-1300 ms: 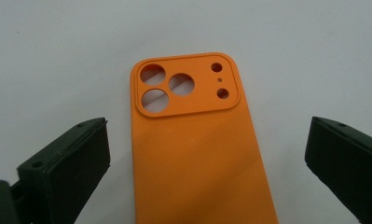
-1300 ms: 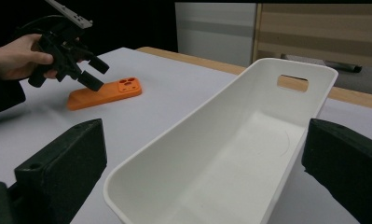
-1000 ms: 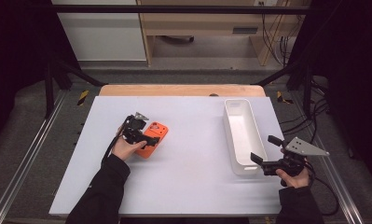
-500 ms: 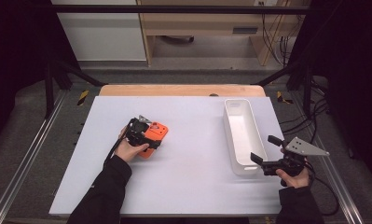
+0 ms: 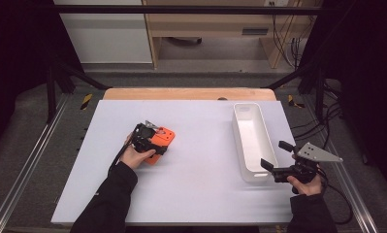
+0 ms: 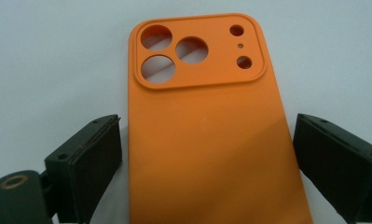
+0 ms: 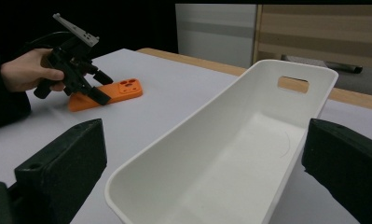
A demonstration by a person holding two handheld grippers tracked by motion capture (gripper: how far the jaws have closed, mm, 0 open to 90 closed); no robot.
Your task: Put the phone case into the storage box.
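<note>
An orange phone case [image 5: 162, 137] lies flat on the white table, camera cut-outs at its far end. In the left gripper view the case [image 6: 207, 154] sits between my two jaws, a small gap on each side. My left gripper [image 5: 151, 143] is open and tilted down over the case's near end; the right gripper view shows it [image 7: 101, 86] from the side. My right gripper [image 5: 273, 154] is open at the near end of the white bin [image 5: 251, 141]. In the right gripper view the bin's near rim [image 7: 127, 186] lies between the wide jaws of my right gripper [image 7: 204, 128].
The long white bin is empty and has a handle slot [image 7: 293, 84] at its far end. Bare table surface [image 5: 196, 194] stretches between the two hands. A wooden strip [image 5: 186, 93] borders the far edge, with metal rails [image 5: 26, 165] alongside.
My left gripper has shifted slightly forward and lower over the orange case, so its jaws now straddle the case. The right gripper and the bin have not moved.
</note>
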